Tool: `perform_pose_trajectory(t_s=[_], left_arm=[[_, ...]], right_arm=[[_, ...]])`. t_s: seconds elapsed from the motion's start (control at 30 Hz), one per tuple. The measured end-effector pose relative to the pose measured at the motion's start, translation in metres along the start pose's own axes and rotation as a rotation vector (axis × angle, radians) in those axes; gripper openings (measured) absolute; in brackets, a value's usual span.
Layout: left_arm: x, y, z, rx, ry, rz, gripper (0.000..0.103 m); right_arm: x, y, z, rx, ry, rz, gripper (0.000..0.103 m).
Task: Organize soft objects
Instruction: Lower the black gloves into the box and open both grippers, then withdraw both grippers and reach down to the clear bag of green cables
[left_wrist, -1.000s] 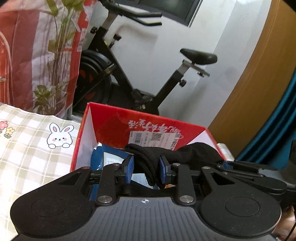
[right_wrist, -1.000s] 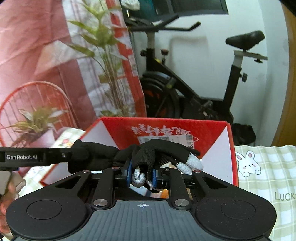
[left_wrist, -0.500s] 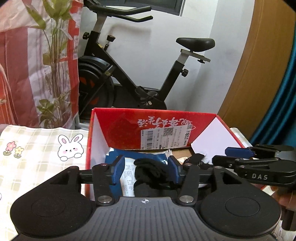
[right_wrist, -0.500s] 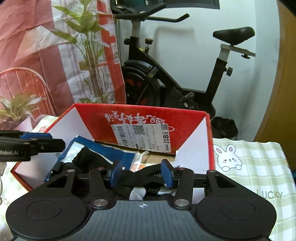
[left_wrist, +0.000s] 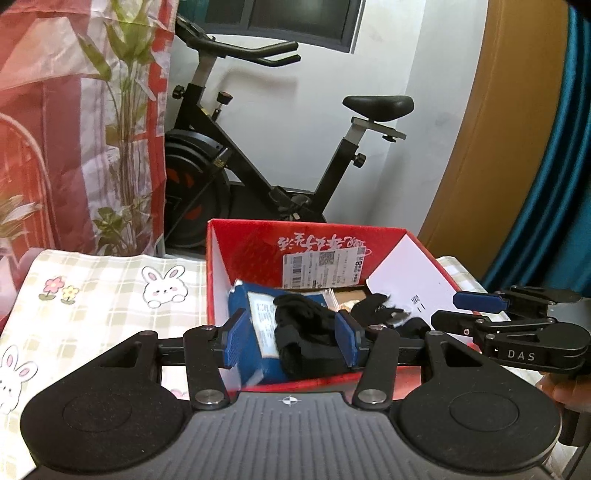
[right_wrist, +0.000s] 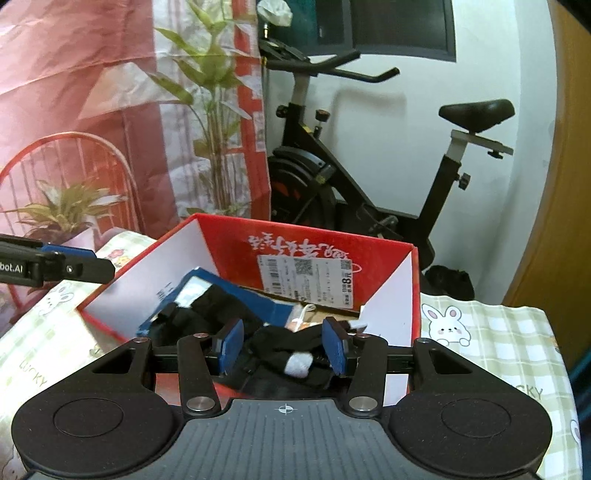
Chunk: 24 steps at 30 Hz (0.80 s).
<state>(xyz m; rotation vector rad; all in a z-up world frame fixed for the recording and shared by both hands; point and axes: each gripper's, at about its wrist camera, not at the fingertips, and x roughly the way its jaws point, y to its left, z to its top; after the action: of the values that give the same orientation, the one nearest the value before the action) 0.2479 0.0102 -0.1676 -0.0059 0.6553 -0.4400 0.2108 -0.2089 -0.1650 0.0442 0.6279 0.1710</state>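
A red cardboard box (left_wrist: 306, 227) (right_wrist: 303, 230) stands open on the table. Inside it lie black gloves (left_wrist: 299, 325) (right_wrist: 273, 341) on a blue packet (left_wrist: 243, 299) (right_wrist: 266, 306); one glove has a grey fingertip (right_wrist: 297, 363). My left gripper (left_wrist: 291, 341) hovers open at the box's near rim, its pads clear of the glove below. My right gripper (right_wrist: 282, 345) is open too, above the gloves and touching nothing. Each gripper shows in the other's view: the right gripper (left_wrist: 461, 309) at the box's right, the left gripper (right_wrist: 88, 262) at its left.
A checked tablecloth with rabbits (left_wrist: 110, 295) (right_wrist: 480, 332) covers the table on both sides of the box. Behind stands an exercise bike (left_wrist: 258, 166), with a red plant-print curtain (left_wrist: 74, 129) to the left and a wooden door (left_wrist: 498, 147) to the right.
Both grippers opened and let go of the black gloves, which now lie in the box. Both have drawn back and a little up from the box.
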Motion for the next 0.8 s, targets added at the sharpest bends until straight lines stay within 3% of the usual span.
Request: perform_pose_trajectory(t_s=[0.37,0.8], left_arm=[[-0.036,-0.003,-0.04,-0.022,0.007,-0.008,0.054],[-0.048,-0.007,-0.098,-0.045,0.085,-0.03,0.054]], right_arm=[[-0.048,0.025,-0.027,-0.003,-0.033,0.04,0.044],[-0.077,0.04,-0.083,-0.008,0.009,0.053,0.044]])
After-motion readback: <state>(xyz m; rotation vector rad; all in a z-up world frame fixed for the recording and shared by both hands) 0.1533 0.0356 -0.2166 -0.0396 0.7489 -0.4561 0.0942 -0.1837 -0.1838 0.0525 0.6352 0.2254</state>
